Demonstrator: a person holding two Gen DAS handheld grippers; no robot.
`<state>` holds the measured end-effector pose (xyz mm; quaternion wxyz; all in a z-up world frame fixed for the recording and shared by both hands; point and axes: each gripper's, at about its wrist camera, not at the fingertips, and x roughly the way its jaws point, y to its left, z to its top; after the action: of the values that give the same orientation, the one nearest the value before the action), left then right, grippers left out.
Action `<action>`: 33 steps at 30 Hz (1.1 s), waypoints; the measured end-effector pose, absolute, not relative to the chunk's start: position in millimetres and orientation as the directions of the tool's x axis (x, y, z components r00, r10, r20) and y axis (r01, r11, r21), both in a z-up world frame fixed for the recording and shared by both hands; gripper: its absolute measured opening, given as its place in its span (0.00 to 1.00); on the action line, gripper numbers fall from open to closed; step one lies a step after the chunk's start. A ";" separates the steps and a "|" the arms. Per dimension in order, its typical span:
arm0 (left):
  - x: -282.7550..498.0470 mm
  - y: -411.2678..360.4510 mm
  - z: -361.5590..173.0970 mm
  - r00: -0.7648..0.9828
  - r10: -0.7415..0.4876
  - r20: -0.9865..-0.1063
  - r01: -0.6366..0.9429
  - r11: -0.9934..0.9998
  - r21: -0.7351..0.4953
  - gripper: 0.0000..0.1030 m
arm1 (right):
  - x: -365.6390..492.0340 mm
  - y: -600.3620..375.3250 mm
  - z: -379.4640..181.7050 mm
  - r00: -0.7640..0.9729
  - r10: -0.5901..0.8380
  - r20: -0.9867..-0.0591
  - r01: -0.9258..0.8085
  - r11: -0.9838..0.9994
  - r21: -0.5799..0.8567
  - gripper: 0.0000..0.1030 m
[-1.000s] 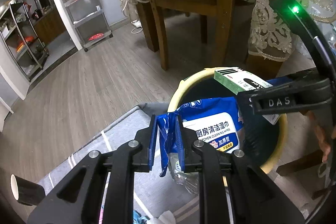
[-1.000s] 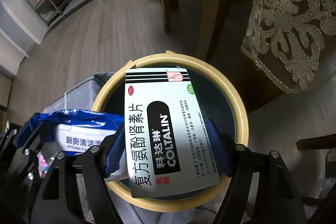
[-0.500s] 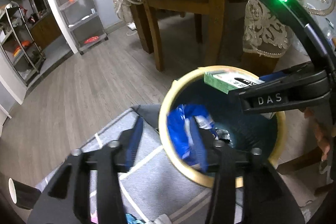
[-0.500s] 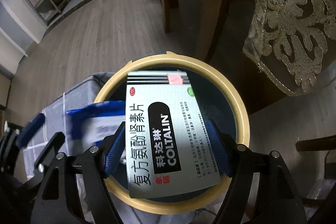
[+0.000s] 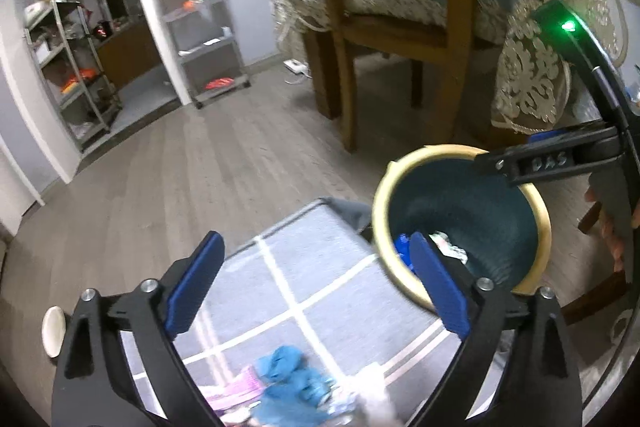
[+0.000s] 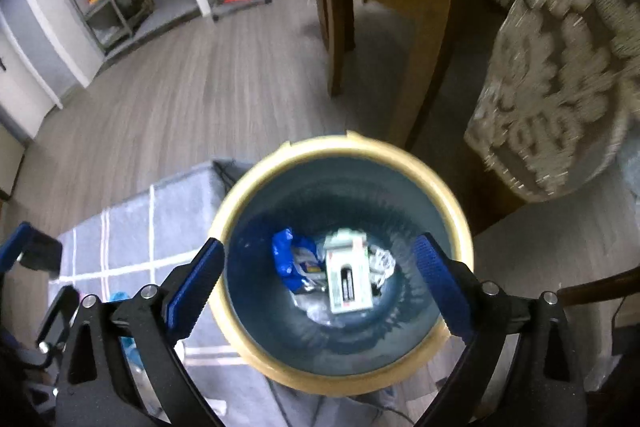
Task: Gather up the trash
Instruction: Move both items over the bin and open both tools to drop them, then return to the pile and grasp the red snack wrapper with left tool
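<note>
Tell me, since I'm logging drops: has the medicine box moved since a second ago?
Yes. The medicine box has left the right gripper, whose jaws now stand open, and dropped past the bin rim to the bottom beside the blue wipes pack.

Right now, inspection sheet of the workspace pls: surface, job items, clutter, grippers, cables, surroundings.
Surface: grey checked mat on wood floor.
Job's things: trash bin holds medicine box and blue wipes pack, both at the bottom.
Clutter: blue cloth and pink item on the mat, blurred; paper cup on its side.
Grippers: left gripper open, empty; right gripper open above the bin, empty.
Cables: white power strip on the floor, far.
Surroundings: wooden chair, lace tablecloth, metal shelves.
</note>
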<state>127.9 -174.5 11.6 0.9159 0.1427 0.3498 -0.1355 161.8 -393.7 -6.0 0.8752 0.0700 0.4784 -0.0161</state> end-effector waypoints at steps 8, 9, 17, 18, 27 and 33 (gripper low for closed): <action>93.7 -108.6 45.9 0.757 -0.105 -0.645 0.273 0.948 0.165 0.94 | 122.1 -351.7 28.3 0.647 0.047 -0.761 0.075 0.989 0.126 0.95; 90.2 -102.5 47.5 0.760 -0.096 -0.643 0.266 0.948 0.172 0.94 | 116.7 -344.1 29.8 0.651 0.059 -0.757 0.064 0.989 0.131 0.95; 63.1 -28.1 51.4 0.767 -0.015 -0.642 0.176 0.967 0.187 0.94 | 91.7 -285.7 30.0 0.654 0.099 -0.750 -0.036 0.994 0.100 0.95; 60.8 -20.8 50.1 0.767 -0.006 -0.642 0.165 0.968 0.189 0.94 | 90.3 -279.2 28.6 0.651 0.099 -0.752 -0.046 0.995 0.092 0.95; 57.2 43.3 22.6 0.732 0.046 -0.679 0.077 0.986 0.150 0.94 | 86.0 -241.3 7.1 0.624 0.121 -0.772 -0.091 0.992 0.082 0.95; 64.1 73.3 -10.6 0.657 0.065 -0.751 0.015 0.995 0.098 0.94 | 87.6 -211.8 -18.1 0.572 0.169 -0.803 -0.127 0.985 0.116 0.95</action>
<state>64.1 73.3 -10.6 0.9090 0.0479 0.4139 0.0138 87.6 -211.8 -18.1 0.8863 0.0229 0.4551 0.0833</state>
